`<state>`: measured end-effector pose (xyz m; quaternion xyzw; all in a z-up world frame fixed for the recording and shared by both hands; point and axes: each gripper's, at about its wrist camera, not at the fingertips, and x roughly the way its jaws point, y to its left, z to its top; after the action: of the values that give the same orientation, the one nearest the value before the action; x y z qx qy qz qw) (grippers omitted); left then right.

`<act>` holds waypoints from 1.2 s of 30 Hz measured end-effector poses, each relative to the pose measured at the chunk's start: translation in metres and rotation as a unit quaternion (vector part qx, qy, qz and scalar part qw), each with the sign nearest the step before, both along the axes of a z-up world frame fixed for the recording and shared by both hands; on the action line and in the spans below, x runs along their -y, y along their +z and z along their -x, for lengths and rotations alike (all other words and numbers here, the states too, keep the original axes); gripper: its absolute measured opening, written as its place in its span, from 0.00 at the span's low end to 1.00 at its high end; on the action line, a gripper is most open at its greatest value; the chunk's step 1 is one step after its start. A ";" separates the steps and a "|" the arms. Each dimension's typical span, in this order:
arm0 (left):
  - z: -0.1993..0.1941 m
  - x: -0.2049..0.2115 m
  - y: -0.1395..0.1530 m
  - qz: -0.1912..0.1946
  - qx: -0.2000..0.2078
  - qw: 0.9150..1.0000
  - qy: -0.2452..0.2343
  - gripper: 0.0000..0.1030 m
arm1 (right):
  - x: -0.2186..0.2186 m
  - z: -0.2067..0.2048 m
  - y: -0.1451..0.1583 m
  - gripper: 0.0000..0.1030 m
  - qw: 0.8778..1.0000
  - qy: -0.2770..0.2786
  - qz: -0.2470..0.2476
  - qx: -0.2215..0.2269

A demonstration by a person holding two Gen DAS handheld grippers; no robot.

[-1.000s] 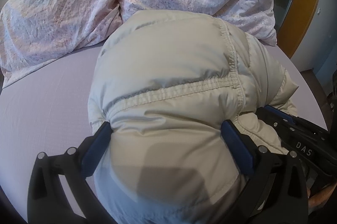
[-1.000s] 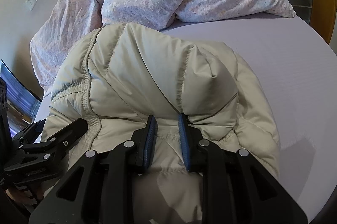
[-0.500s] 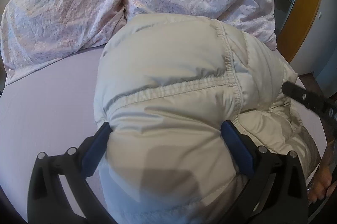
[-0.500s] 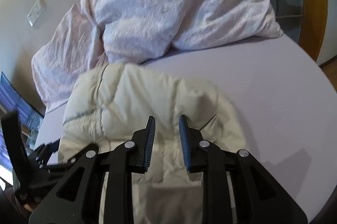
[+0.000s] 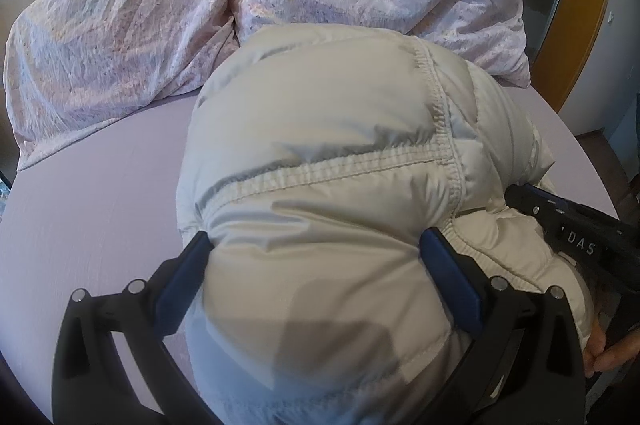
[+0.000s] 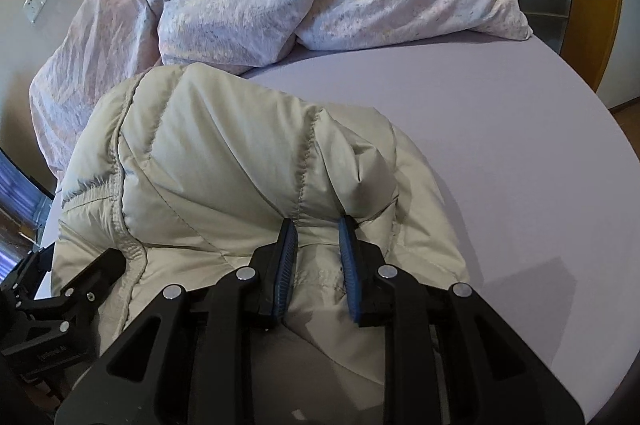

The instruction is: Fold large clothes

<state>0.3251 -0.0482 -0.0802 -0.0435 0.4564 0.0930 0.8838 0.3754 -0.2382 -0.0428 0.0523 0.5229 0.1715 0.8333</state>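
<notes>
A puffy beige quilted jacket point(image 5: 320, 129) lies bunched on the lilac bed sheet point(image 5: 88, 193). My left gripper point(image 5: 316, 265) straddles its near end, jaws wide, both blue pads pressed into the padded bulk. In the right wrist view the same jacket point(image 6: 208, 165) fills the middle, and my right gripper point(image 6: 318, 253) is shut on a narrow fold of it beside a stitched seam. The right gripper point(image 5: 576, 229) shows at the jacket's right side in the left wrist view. At the lower left of the right wrist view the left gripper point(image 6: 60, 297) is partly hidden by the jacket.
A crumpled pale floral duvet point(image 5: 160, 5) is heaped at the head of the bed, just behind the jacket. Bare sheet point(image 6: 500, 145) stretches to the right of the jacket. An orange wooden frame point(image 5: 580, 25) stands past the bed's right edge. A person's hand point(image 5: 612, 353) holds the right gripper.
Half a second ago the right gripper had drawn back from the jacket's bulk, still shut on its fold; it has since come back in close. The left gripper has held its place and grip.
</notes>
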 end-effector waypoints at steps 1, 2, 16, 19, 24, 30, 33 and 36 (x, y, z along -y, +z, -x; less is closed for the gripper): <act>0.000 0.001 0.000 -0.001 0.000 1.000 0.000 0.98 | 0.001 0.001 -0.001 0.21 1.000 0.000 -0.004 0.003; 0.000 0.002 -0.001 -0.004 0.002 1.000 0.001 0.98 | 0.002 0.002 -0.001 0.21 1.000 0.001 -0.007 0.006; 0.001 0.002 -0.005 -0.009 0.025 1.000 0.011 0.98 | 0.007 0.003 -0.008 0.22 0.999 0.007 -0.030 0.026; 0.000 0.003 -0.006 -0.010 0.026 1.000 0.013 0.98 | 0.008 0.002 -0.010 0.22 0.999 0.008 -0.033 0.028; -0.001 0.004 -0.005 -0.012 0.028 0.999 0.014 0.98 | 0.007 0.000 -0.010 0.22 0.999 0.012 -0.032 0.025; -0.001 -0.004 0.009 0.005 0.001 1.000 0.015 0.98 | 0.011 -0.002 0.016 0.22 0.999 0.003 -0.053 0.005; 0.003 -0.015 0.028 0.021 0.008 0.999 0.026 0.96 | 0.011 0.000 0.039 0.22 0.997 0.004 -0.069 0.039; 0.001 -0.023 0.041 0.014 0.021 0.999 0.033 0.96 | 0.004 -0.006 0.046 0.22 0.997 0.002 -0.062 0.049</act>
<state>0.3243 -0.0247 -0.0397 -0.0723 0.4376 0.1145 0.8889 0.3811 -0.2423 0.0037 0.0944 0.4697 0.2082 0.8527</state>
